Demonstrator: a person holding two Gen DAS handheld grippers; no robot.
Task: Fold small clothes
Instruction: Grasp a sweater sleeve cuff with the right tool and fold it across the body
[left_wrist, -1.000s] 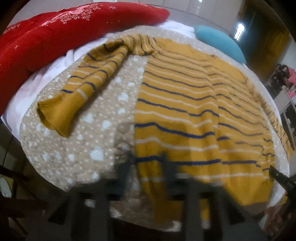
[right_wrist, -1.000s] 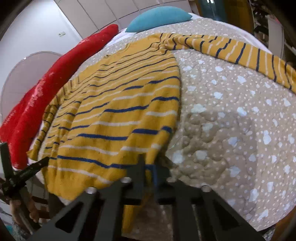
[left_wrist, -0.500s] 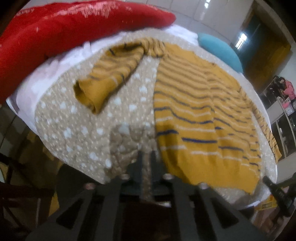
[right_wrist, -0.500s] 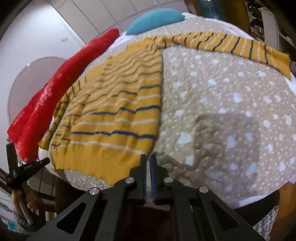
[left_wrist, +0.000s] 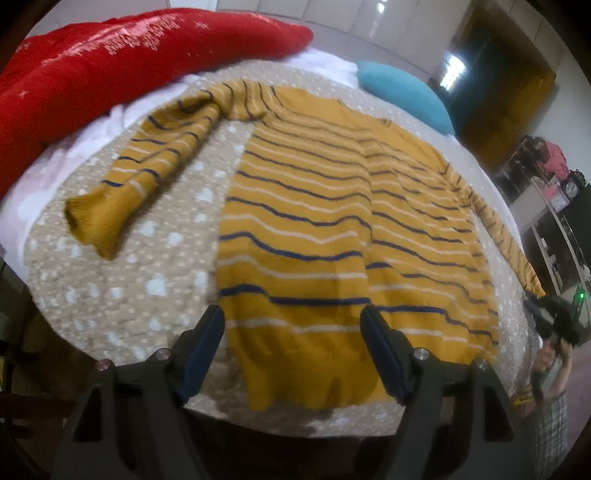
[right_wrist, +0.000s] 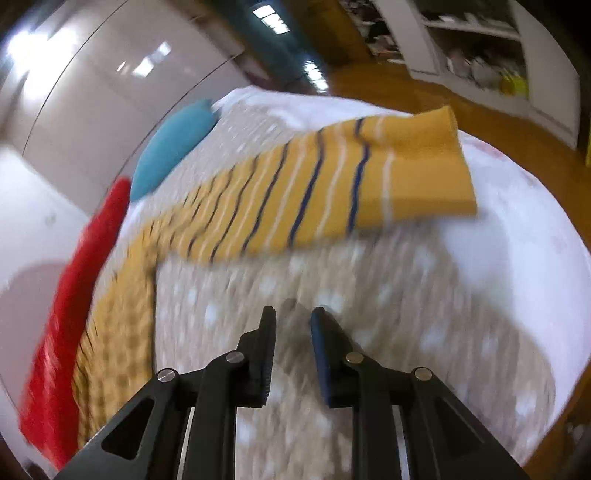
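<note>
A mustard-yellow sweater (left_wrist: 332, 229) with blue and white stripes lies flat on a beige dotted quilt (left_wrist: 122, 280). Its left sleeve (left_wrist: 147, 170) lies beside the body. My left gripper (left_wrist: 291, 325) is open and empty, its jaws wide over the sweater's bottom hem. In the right wrist view the sweater's other sleeve (right_wrist: 332, 188) stretches out to the right, its cuff near the bed's edge. My right gripper (right_wrist: 293, 325) is open a little and empty, above the bare quilt (right_wrist: 369, 314) below that sleeve. The right gripper also shows in the left wrist view (left_wrist: 554, 321).
A long red pillow (left_wrist: 129, 62) lies along the far left side of the bed, and a blue cushion (left_wrist: 402, 96) at the far end. A white sheet (right_wrist: 517, 240) shows beyond the quilt. Shelves (right_wrist: 461, 48) stand across a wooden floor.
Both grippers have opened from shut. The left one has moved back over the sweater's hem. The right one has swung away to the right, towards the outstretched sleeve.
</note>
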